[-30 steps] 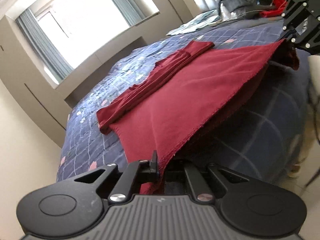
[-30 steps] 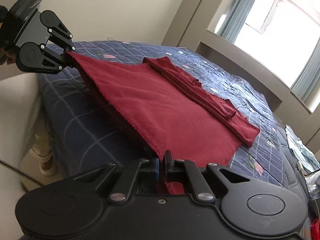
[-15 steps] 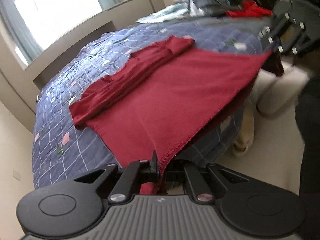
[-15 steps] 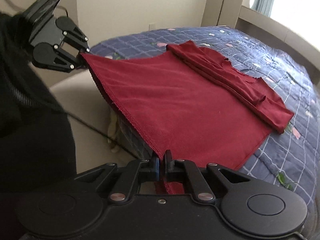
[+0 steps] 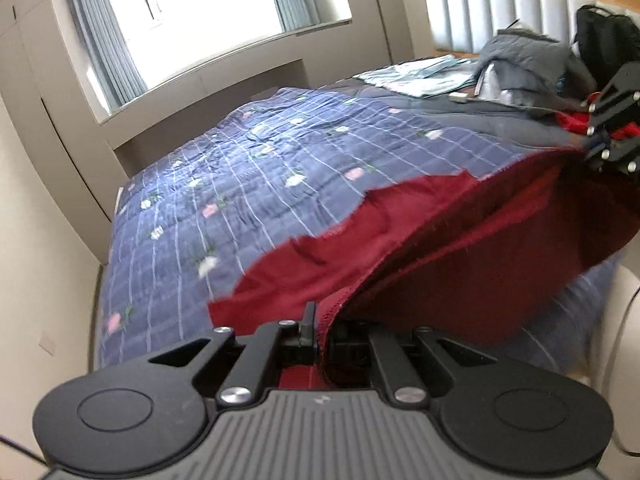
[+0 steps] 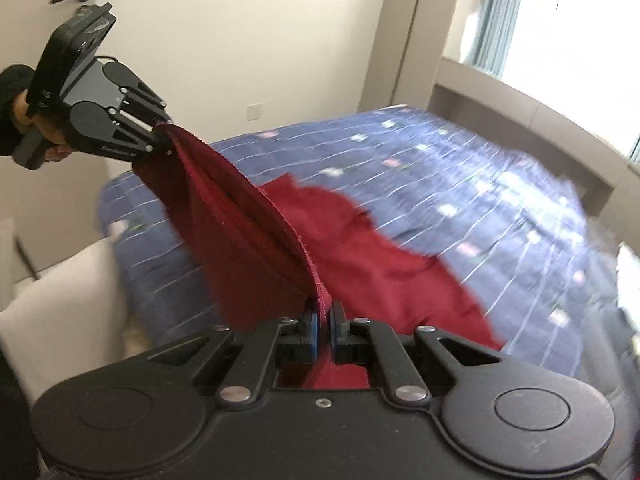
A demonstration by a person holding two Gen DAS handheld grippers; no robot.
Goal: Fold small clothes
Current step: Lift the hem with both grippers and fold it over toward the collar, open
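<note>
Left gripper (image 5: 320, 322): jaws pinched together on the stitched hem of the dark red garment (image 5: 460, 248), no gap visible beyond the cloth itself. Tool points forward and downward over the bed (image 5: 240, 184).

Right gripper (image 6: 323, 320): jaws likewise clamped on the same hem, cloth squeezed between the blue-edged pads. Tool angled downward, toward the mattress.

From the right wrist view the left gripper (image 6: 162, 145) sits up and to the left of the right one, well apart from it. A hand (image 6: 38, 128) in a dark sleeve wraps its handle from behind; the tool slants down toward its fingertips, where the cloth corner is caught.

From the left wrist view the right gripper (image 5: 600, 148) shows at the far right edge, only partly in frame, with the opposite hem corner at its tips.

Garment: hem stretched between the two grippers, raised off the bed. The cloth hangs from that edge in two layers with a pocket between them. Its far part, ahead of both grippers, rests rumpled on the blue checked quilt. That portion is motion-blurred; exact lie of sleeves cannot be told.

Beyond the right gripper: a pile of grey clothing (image 5: 520, 64) near the headboard.
</note>
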